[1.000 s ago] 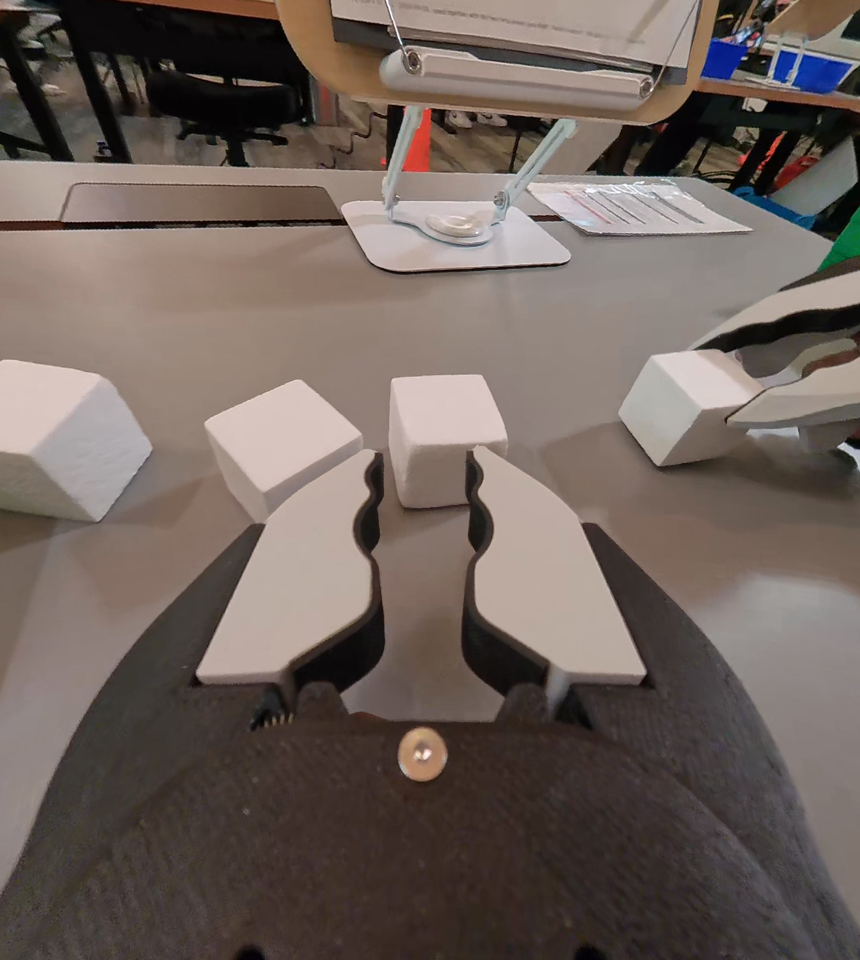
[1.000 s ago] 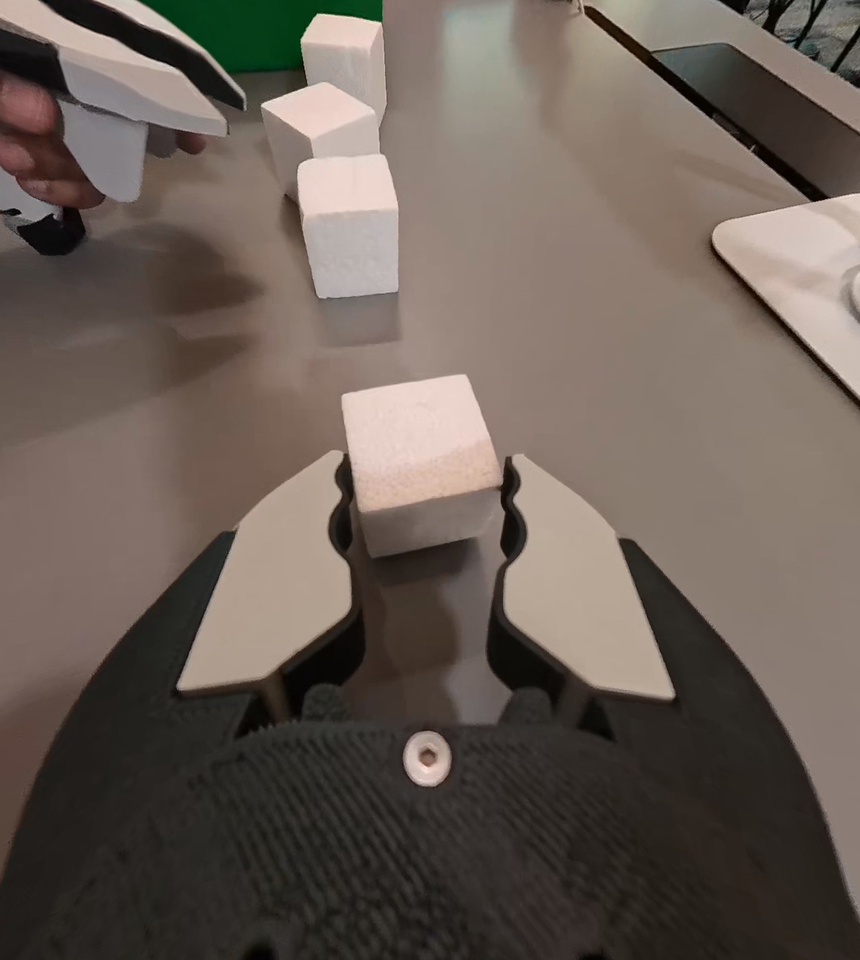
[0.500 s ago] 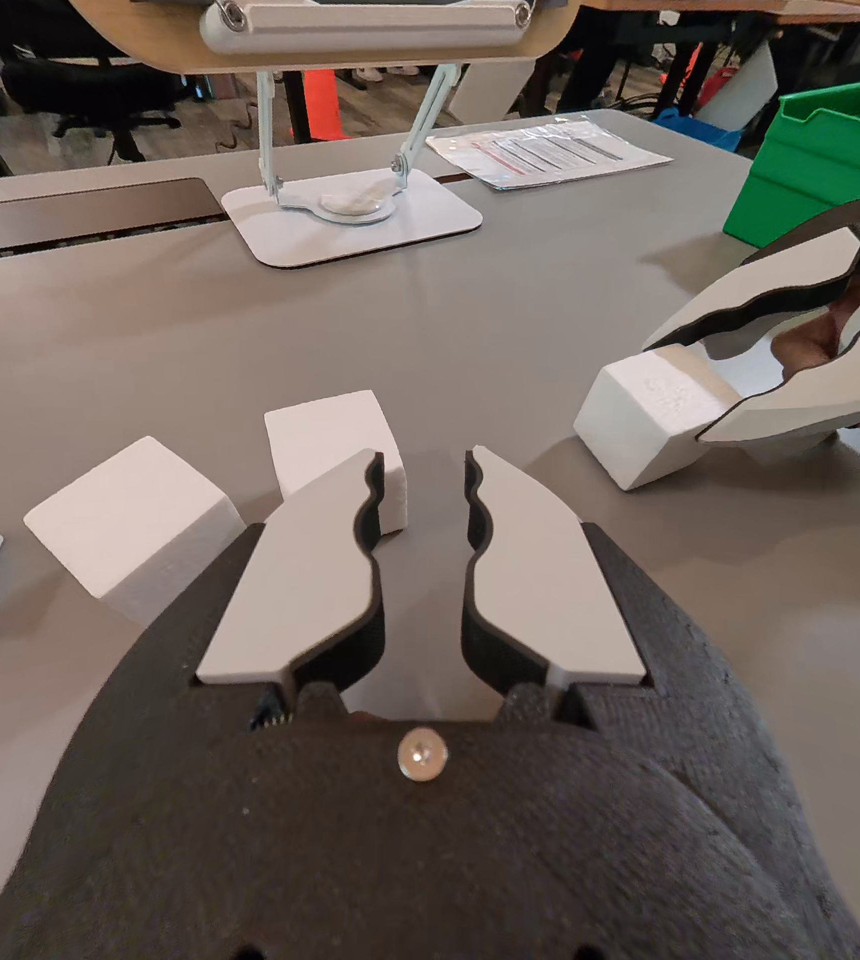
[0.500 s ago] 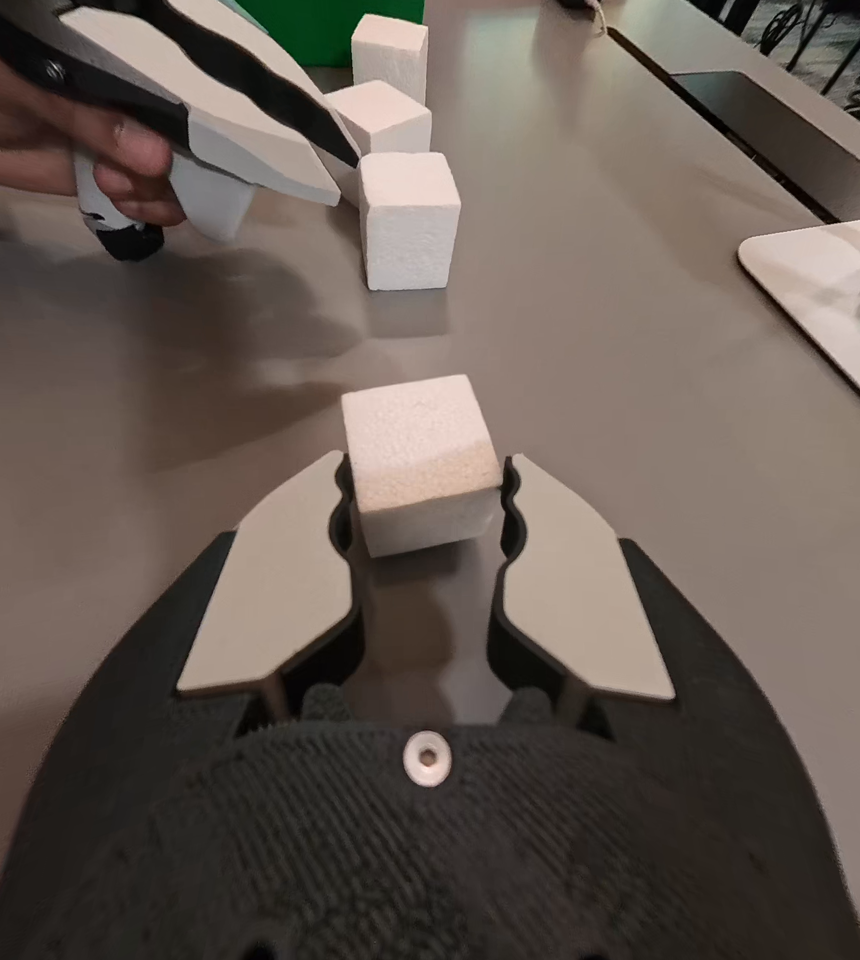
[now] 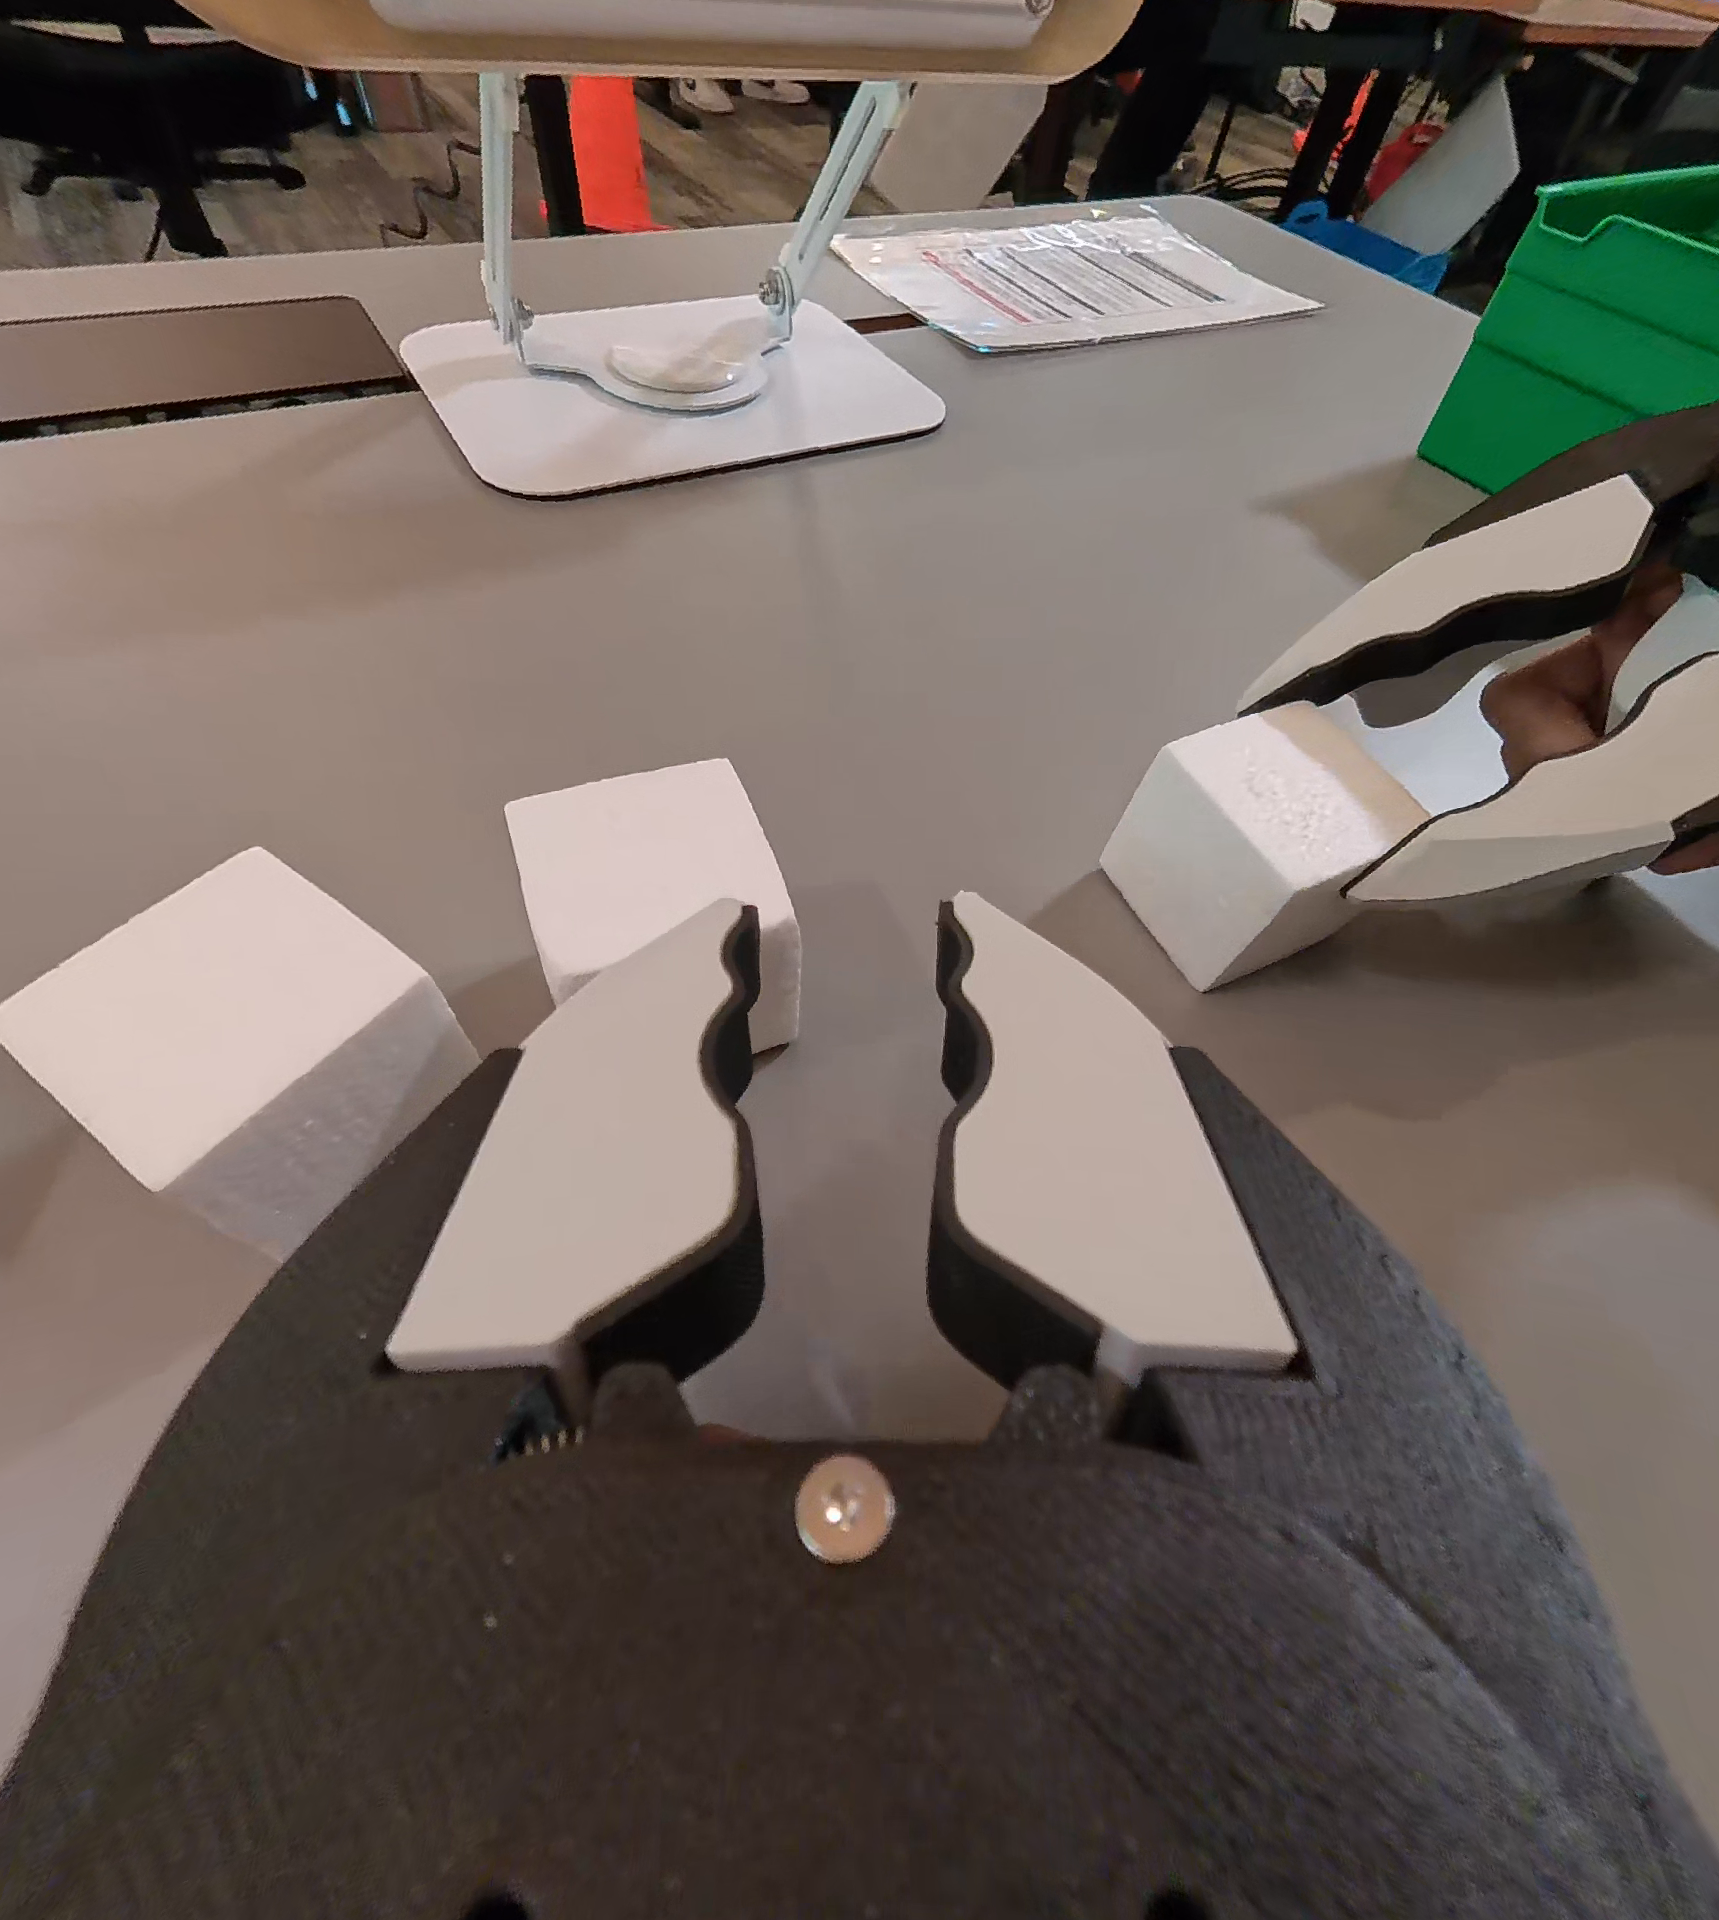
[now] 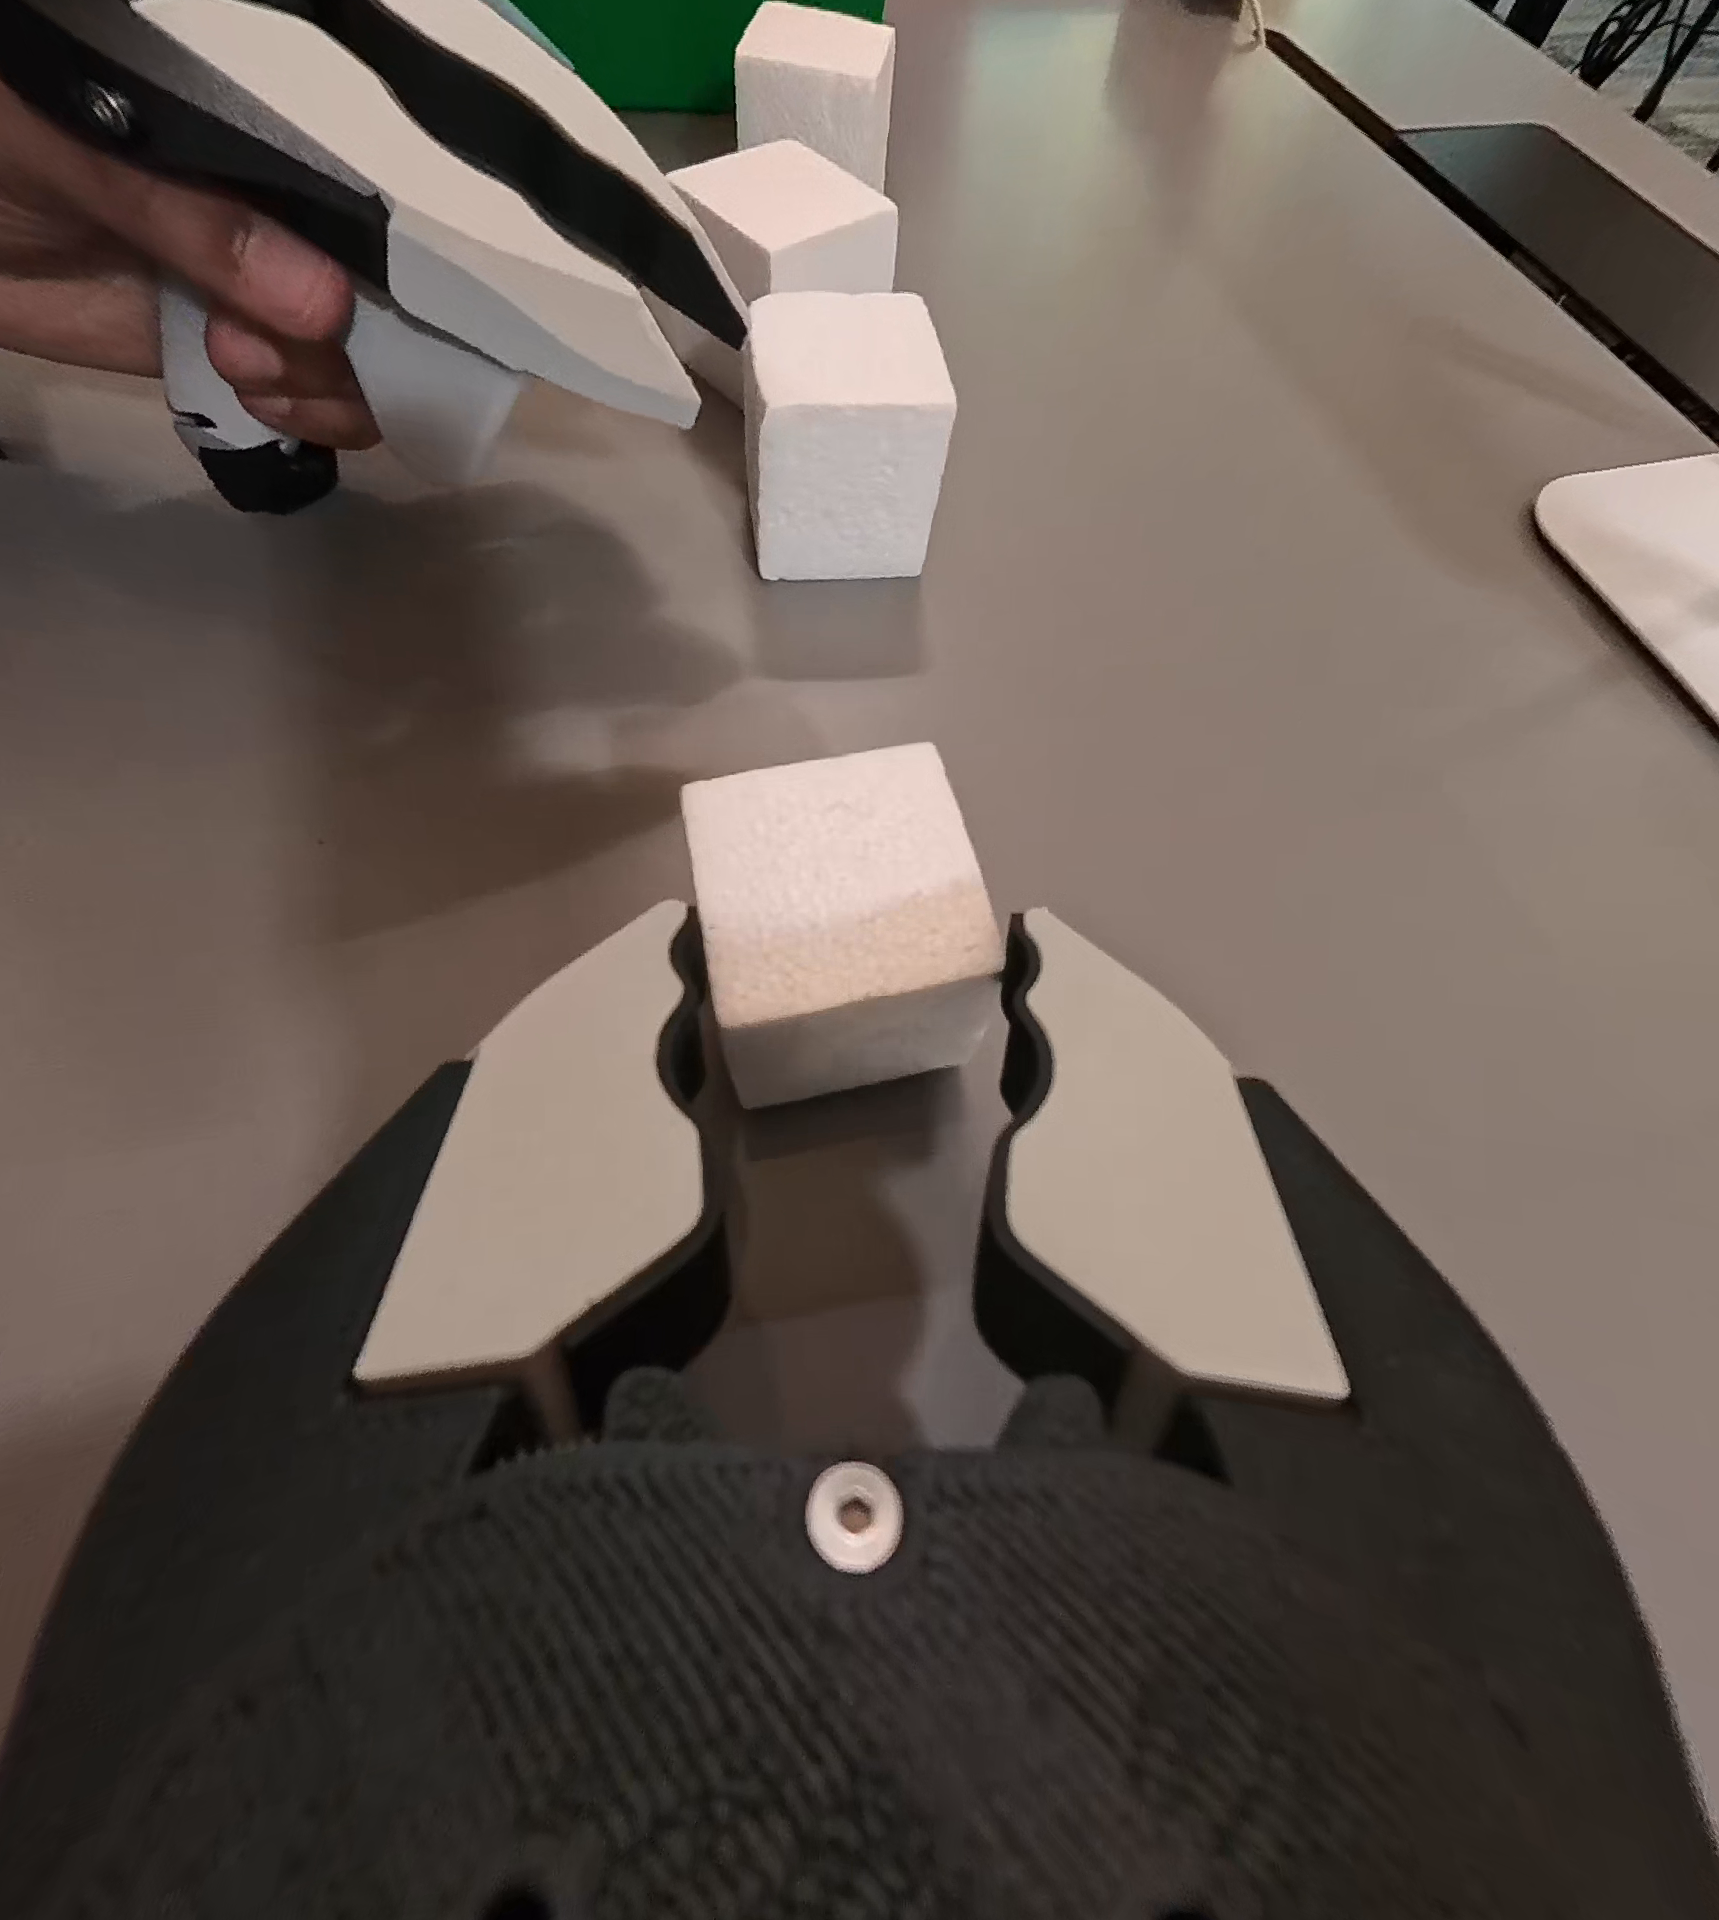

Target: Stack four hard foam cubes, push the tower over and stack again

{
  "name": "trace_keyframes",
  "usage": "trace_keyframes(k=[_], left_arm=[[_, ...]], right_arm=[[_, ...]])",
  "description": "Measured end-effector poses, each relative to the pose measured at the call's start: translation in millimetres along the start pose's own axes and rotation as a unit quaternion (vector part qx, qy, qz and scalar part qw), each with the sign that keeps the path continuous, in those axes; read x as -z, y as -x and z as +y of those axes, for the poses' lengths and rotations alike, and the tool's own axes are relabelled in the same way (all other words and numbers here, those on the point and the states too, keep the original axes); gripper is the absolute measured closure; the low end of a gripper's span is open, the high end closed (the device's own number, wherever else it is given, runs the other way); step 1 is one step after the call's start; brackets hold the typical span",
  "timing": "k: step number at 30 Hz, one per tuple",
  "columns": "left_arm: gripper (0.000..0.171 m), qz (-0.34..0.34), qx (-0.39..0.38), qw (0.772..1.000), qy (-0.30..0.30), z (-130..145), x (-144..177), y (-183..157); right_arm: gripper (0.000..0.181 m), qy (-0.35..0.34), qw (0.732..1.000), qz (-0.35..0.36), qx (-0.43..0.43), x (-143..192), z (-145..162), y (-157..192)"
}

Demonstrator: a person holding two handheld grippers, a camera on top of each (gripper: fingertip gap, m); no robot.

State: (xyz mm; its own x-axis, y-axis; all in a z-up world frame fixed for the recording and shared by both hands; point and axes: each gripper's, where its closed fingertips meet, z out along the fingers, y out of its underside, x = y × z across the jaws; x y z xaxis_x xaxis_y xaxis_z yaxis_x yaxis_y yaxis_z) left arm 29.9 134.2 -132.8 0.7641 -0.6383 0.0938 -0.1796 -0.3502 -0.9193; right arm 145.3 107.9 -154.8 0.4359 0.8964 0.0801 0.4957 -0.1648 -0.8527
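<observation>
My right gripper (image 6: pixel 850 925) is shut on a white foam cube (image 6: pixel 829 883) low over the grey table (image 6: pixel 1250 727). The left wrist view shows that gripper (image 5: pixel 1302 800) at the right with the cube (image 5: pixel 1229 831) touching the table. My left gripper (image 5: pixel 844 914) is open and empty. Its left fingertip is beside a second foam cube (image 5: pixel 642 862), and a third cube (image 5: pixel 211 997) lies further left. In the right wrist view the left gripper (image 6: pixel 715 379), held by a hand (image 6: pixel 107 260), hovers by a row of three cubes (image 6: pixel 850 426).
A white stand base (image 5: pixel 668 384) sits at the back middle of the table and shows at the right in the right wrist view (image 6: pixel 1686 582). A clear plastic sleeve with paper (image 5: pixel 1073 275) lies behind it. A green bin (image 5: pixel 1644 312) stands at the far right.
My left gripper has swung right and come closer to the right gripper; the loose cubes slid left in its view. The right gripper still holds its cube in the same place.
</observation>
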Motion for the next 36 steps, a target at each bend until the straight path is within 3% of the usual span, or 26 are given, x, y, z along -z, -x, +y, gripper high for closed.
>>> trace_keyframes(k=[17, 32, 36], left_arm=[[0.138, 0.004, 0.001, 1.000, 0.014, 3.6, -1.8, -1.6], [0.136, 0.003, 0.003, 1.000, 0.018, 4.9, -2.1, -1.6], [0.136, 0.002, 0.004, 1.000, 0.019, 5.0, -2.3, -1.1]], right_arm=[[0.125, 0.006, 0.999, -0.037, -0.016, -3.4, 0.7, 0.2], [0.125, 0.007, 0.999, -0.033, -0.012, -3.8, 0.9, -0.4], [0.123, 0.038, 0.999, -0.018, 0.017, -9.9, 8.1, 2.7]])
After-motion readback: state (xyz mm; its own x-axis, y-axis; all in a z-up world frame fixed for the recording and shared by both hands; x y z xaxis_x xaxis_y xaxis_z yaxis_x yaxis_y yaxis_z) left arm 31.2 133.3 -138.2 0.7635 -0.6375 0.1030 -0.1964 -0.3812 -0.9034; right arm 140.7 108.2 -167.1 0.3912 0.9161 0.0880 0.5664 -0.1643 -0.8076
